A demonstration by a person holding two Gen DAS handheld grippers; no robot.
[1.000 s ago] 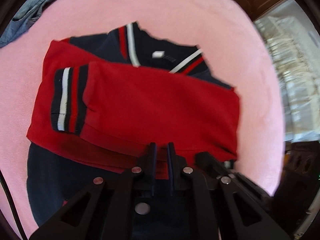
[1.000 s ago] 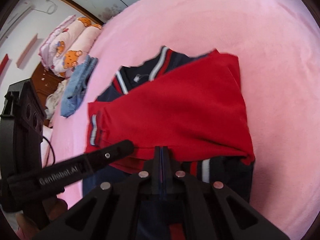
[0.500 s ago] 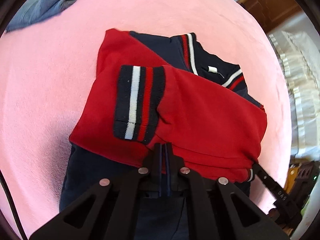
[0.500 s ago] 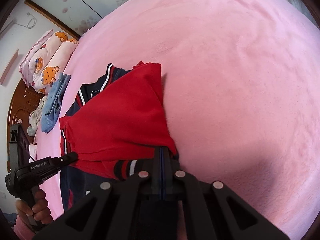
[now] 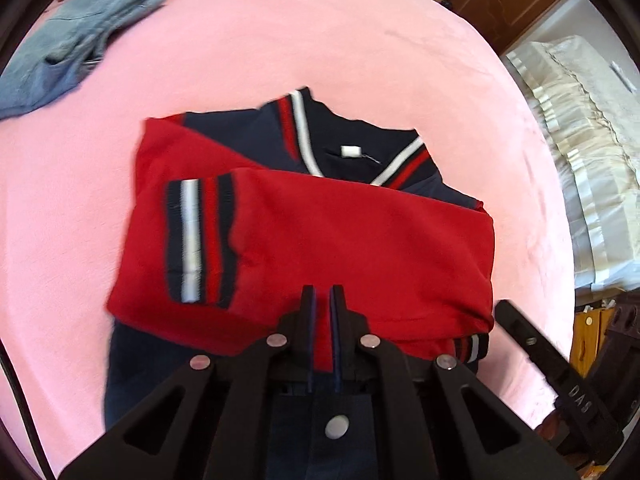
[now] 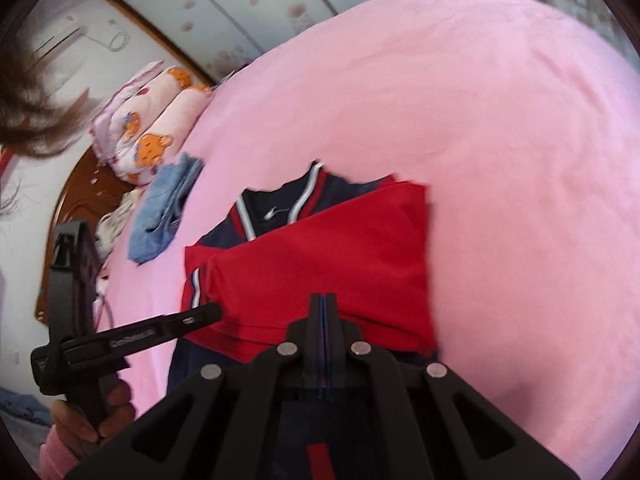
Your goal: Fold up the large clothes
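A red and navy jacket (image 5: pixel 340 240) lies on the pink bed (image 5: pixel 280 40), its red sleeves folded across the navy body, a striped cuff (image 5: pixel 198 240) on the left. My left gripper (image 5: pixel 322 300) sits over the jacket's lower part, its jaws a narrow gap apart with red cloth showing between them. My right gripper (image 6: pixel 324 306) has its jaws pressed together at the lower edge of the folded red sleeve of the jacket (image 6: pixel 320 256); the navy hem runs under it. The left gripper also shows in the right wrist view (image 6: pixel 208 314), and the right gripper's finger in the left wrist view (image 5: pixel 532 340).
A folded pair of blue jeans (image 5: pixel 72 44) lies at the far left of the bed, also seen in the right wrist view (image 6: pixel 164 208). Rolled bear-print quilts (image 6: pixel 148 128) sit by the headboard. A beige-covered piece of furniture (image 5: pixel 580 160) stands at the right.
Both grippers have shifted over the jacket's lower part while the views swung; the left gripper's jaws stand slightly wider apart than half a second ago. The jacket's fold looks unchanged.
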